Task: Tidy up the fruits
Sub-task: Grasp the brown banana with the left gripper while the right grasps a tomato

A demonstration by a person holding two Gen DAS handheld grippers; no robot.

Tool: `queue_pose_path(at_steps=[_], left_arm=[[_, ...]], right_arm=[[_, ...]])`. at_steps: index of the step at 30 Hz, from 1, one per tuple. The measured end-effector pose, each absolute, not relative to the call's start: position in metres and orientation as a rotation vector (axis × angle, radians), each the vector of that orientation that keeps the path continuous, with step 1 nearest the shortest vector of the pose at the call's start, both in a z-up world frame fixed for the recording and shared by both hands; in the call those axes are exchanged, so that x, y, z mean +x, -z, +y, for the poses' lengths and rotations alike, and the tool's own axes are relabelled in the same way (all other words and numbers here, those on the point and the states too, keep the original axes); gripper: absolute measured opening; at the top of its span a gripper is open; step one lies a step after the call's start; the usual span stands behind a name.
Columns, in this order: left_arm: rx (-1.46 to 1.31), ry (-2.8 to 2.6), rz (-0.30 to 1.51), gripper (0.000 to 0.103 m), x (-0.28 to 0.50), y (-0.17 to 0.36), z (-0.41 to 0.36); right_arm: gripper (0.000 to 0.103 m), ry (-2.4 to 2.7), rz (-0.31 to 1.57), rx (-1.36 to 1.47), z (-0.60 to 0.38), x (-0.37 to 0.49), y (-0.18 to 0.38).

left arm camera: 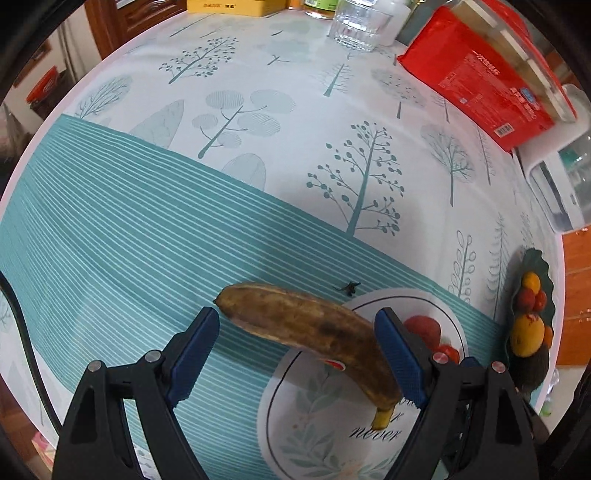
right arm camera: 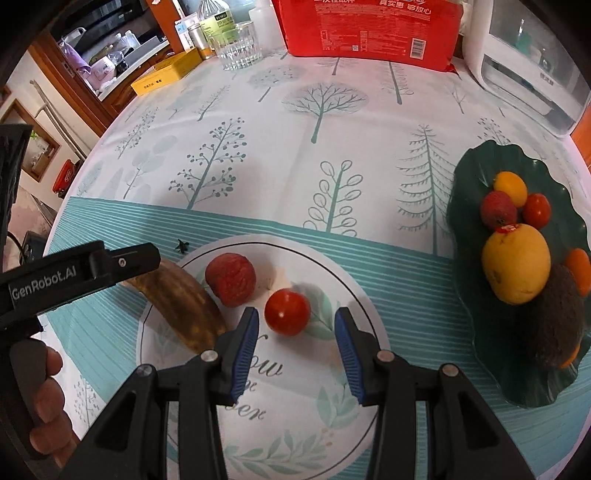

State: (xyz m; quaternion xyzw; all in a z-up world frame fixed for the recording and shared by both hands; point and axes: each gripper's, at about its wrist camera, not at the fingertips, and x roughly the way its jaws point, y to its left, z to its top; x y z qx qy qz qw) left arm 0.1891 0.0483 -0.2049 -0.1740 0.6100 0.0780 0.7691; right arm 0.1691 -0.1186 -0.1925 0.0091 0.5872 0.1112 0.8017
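Note:
A brown, overripe banana [left arm camera: 306, 325] lies slanted, half on the white printed plate [left arm camera: 406, 295] and half on the tablecloth. My left gripper [left arm camera: 297, 317] points down over it, open, with one finger on each side and a gap at the left pad. On the plate [right arm camera: 369, 332] also sit a rough red lychee-like fruit [right arm camera: 231, 278] and a red cherry tomato [right arm camera: 287, 312]. My right gripper [right arm camera: 297, 314] is open just in front of the tomato, its blue pads clear of it. The left gripper's finger [right arm camera: 122, 264] covers part of the banana [right arm camera: 184, 306] in the right wrist view.
A dark green leaf-shaped dish [right arm camera: 480, 166] at the right holds a yellow fruit [right arm camera: 515, 264], an avocado [right arm camera: 554, 321] and small red and orange fruits. At the back stand a red package [right arm camera: 369, 33], a glass [right arm camera: 238, 46], a yellow box [right arm camera: 166, 74] and a white appliance [right arm camera: 535, 74]. A small dark speck [right arm camera: 182, 245] lies beside the plate.

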Motion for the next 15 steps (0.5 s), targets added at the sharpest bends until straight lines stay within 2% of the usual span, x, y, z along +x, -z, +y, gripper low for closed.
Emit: queue_pose_path(at_steps=[7,11,15], left_arm=[[-0.343,-0.258,1.316,0.086,0.197,0.209,0.035],[-0.267,-0.302,1.304,0.087,0.199,0.212,0.022],[-0.225,-0.279,1.288,0.087,0.199,0.212,0.013]], right_arm=[[0.038,-0.233,1.243,-0.009,-0.113,0.172,0.2],[0.028,-0.239,1.23,-0.021,-0.109,0.172,0.201],[0.028,-0.243,1.227,-0.027,-0.109,0.169,0.2]])
